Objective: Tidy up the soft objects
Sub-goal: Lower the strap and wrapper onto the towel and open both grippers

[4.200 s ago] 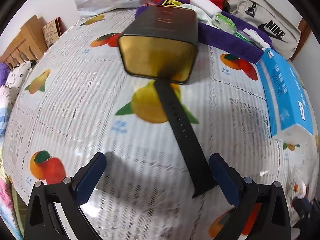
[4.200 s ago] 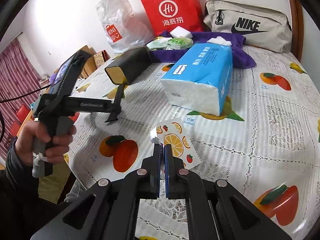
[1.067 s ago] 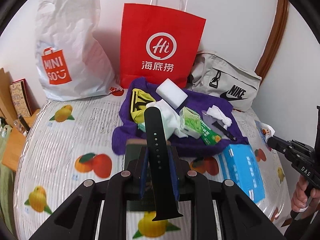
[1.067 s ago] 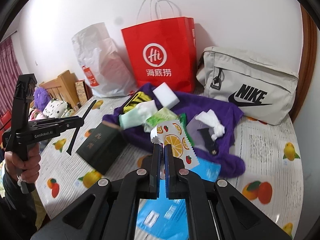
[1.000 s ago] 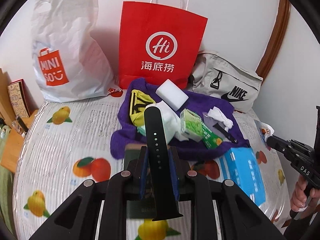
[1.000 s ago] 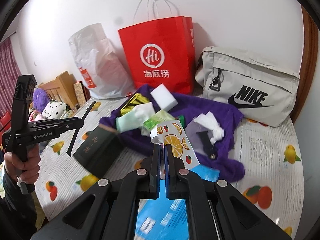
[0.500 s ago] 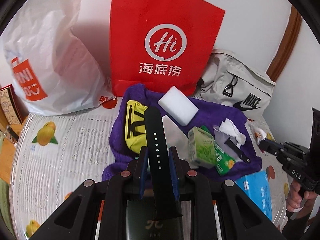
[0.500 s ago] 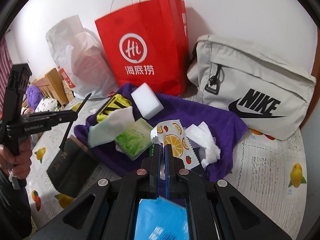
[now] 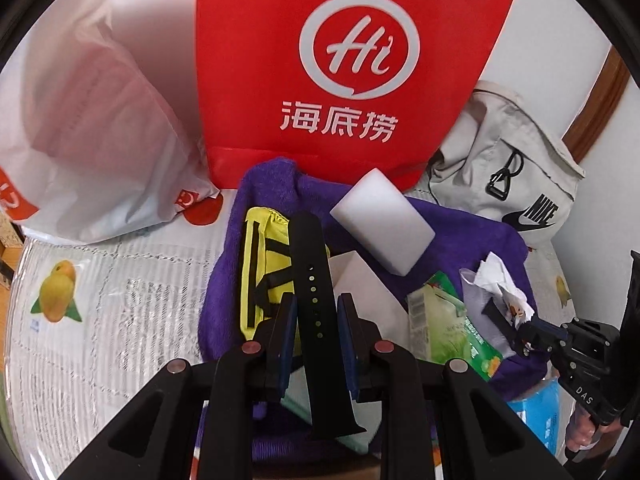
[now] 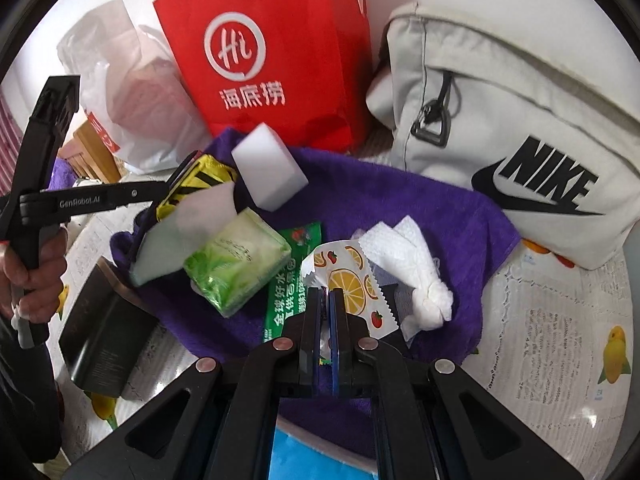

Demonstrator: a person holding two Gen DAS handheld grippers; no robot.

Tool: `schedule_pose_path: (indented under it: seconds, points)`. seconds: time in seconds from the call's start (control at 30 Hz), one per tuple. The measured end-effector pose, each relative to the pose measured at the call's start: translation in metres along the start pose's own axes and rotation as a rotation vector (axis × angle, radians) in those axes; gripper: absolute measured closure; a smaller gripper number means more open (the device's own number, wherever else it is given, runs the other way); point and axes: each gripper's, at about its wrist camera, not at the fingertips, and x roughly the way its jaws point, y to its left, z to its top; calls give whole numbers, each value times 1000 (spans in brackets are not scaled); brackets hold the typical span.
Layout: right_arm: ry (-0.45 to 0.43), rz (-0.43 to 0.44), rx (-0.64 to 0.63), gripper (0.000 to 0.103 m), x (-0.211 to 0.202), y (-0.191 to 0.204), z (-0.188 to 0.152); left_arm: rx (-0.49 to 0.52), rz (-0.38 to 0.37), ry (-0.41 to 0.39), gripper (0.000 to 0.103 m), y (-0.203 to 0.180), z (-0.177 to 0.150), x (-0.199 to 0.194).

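- Our left gripper [image 9: 316,316], clenched on the watch strap [image 9: 316,304], has moved over the purple towel [image 9: 472,236].
- Our right gripper [image 10: 328,300], clenched on the fruit-print packet [image 10: 344,280], has followed; dropping comes next.

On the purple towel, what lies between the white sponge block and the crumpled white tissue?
Only bare purple towel lies between the white sponge block and the crumpled white tissue, seen in the right wrist view.

The blue tissue pack [image 10: 308,462] lies mostly hidden under the right tool, and the white plastic bag [image 9: 80,120] looks blurred
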Motion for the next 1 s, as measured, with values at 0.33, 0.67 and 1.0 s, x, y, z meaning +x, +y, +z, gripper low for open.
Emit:
schedule_pose_path:
  seconds: [0.33,0.67,1.0]
  points:
    - [75,26,5,95,18,-1,-3,-11,15,39,82,5,5,23]
    - [80,41,10,71,15,0,-5,-5,27,25,63,4,5,14]
    - [28,9,63,49,-24,7,-7,26,65,-18,42,-4,-7,-35]
